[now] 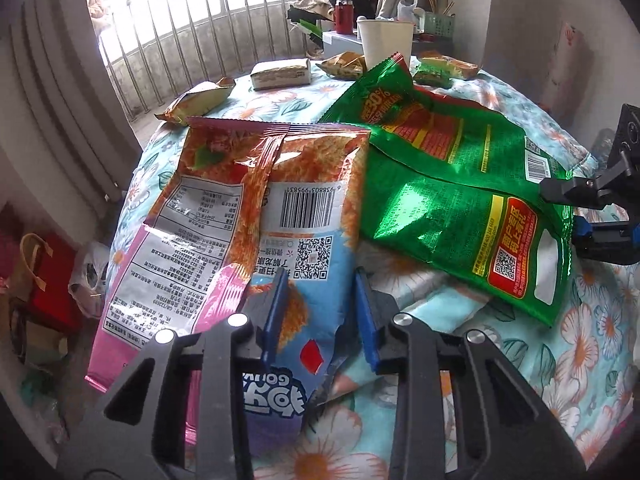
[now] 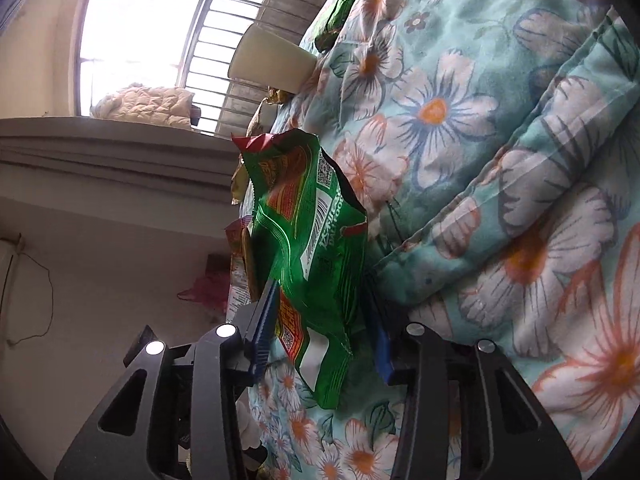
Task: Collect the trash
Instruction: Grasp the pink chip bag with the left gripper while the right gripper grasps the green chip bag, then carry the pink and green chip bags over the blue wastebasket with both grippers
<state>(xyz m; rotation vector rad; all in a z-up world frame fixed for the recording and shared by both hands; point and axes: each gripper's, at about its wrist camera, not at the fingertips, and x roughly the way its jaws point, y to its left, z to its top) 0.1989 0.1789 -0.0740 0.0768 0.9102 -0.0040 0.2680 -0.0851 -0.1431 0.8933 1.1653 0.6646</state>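
Note:
An orange-and-pink snack bag (image 1: 256, 184) lies printed side up on the floral cloth (image 1: 580, 340). Its lower right corner sits between the blue pads of my left gripper (image 1: 321, 272). The jaws are narrow, and a gap shows beside the right pad. A crumpled green foil bag (image 1: 440, 184) overlaps the orange one on the right. In the right wrist view the green bag (image 2: 308, 220) stands between the fingers of my right gripper (image 2: 322, 284). The pads are close around it but not clearly pressing. From the left wrist view, the right gripper (image 1: 560, 212) straddles that bag's right edge.
Farther back on the cloth stand a white paper cup (image 1: 384, 40) and several small wrappers, among them a tan packet (image 1: 280, 74) and a yellow one (image 1: 196, 104). A red flask (image 1: 343, 16) is behind the cup. A red bag (image 1: 52, 280) sits on the floor at left, below window bars (image 1: 192, 20).

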